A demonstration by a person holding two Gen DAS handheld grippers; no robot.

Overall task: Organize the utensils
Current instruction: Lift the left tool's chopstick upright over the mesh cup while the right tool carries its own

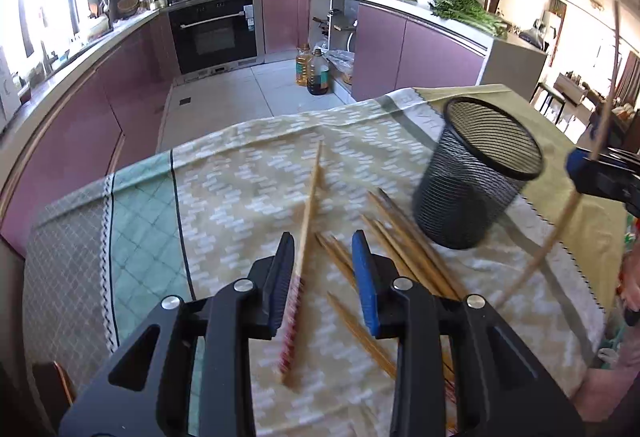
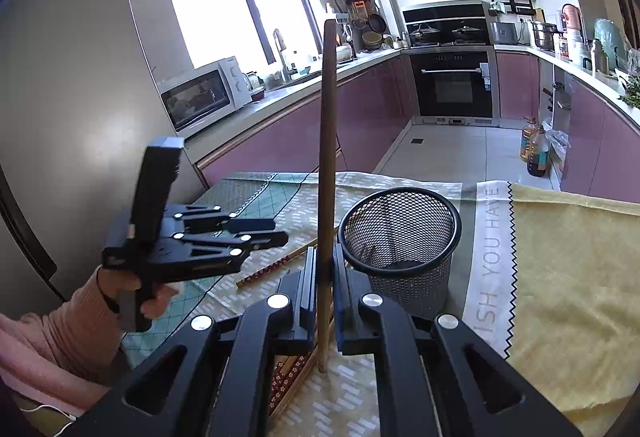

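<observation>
Left gripper (image 1: 323,243) part open, empty — right gripper (image 2: 324,257) clamps upright chopstick (image 2: 328,141).

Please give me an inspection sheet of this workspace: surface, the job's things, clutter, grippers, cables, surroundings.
Surface: table under a patterned tablecloth.
Job's things: black mesh holder upright, looks empty; loose chopsticks lying beside it.
Clutter: nothing seen.
Grippers: right hand-held gripper shut on an upright chopstick; left hand-held gripper open over a single chopstick.
Cables: a white cable near the sleeve.
Surroundings: kitchen with oven, microwave, oil bottles on the floor.
</observation>
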